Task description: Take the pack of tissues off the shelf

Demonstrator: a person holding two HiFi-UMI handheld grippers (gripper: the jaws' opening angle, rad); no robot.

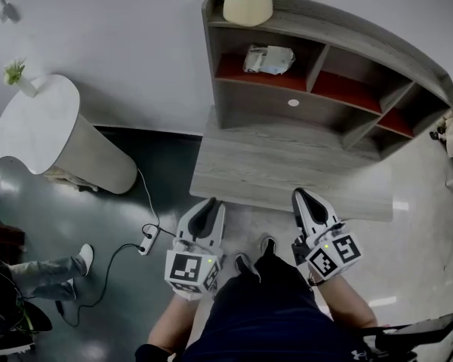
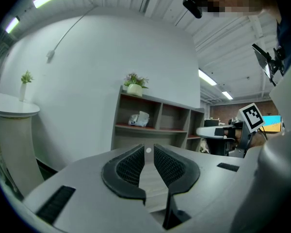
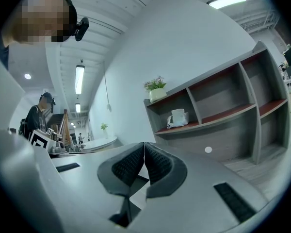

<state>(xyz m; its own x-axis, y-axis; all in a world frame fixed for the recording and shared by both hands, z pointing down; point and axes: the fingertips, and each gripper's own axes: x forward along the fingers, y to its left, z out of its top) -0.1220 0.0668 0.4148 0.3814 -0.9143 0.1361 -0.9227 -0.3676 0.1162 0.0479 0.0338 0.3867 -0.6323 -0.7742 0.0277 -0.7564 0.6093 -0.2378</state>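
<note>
The pack of tissues point(image 1: 268, 59) is a crumpled white packet lying on the red board of the upper-left compartment of a grey wooden shelf unit point(image 1: 340, 29). It also shows far off as the tissues point(image 2: 139, 119) and the tissues point(image 3: 177, 118). My left gripper point(image 1: 206, 211) is held low before the shelf's base, well short of the pack. Its jaws stand a narrow gap apart, left gripper point(image 2: 149, 150), with nothing between them. My right gripper point(image 1: 306, 200) hovers beside it at the same distance. The right gripper point(image 3: 144, 145) has its tips touching and is empty.
A potted flower point(image 1: 248, 2) stands on the shelf's top left. A low grey platform point(image 1: 287, 176) runs along the shelf's foot. A white pedestal table point(image 1: 38, 123) stands at the left, with a power strip and cable point(image 1: 147, 241) on the floor and a seated person's legs point(image 1: 45, 270).
</note>
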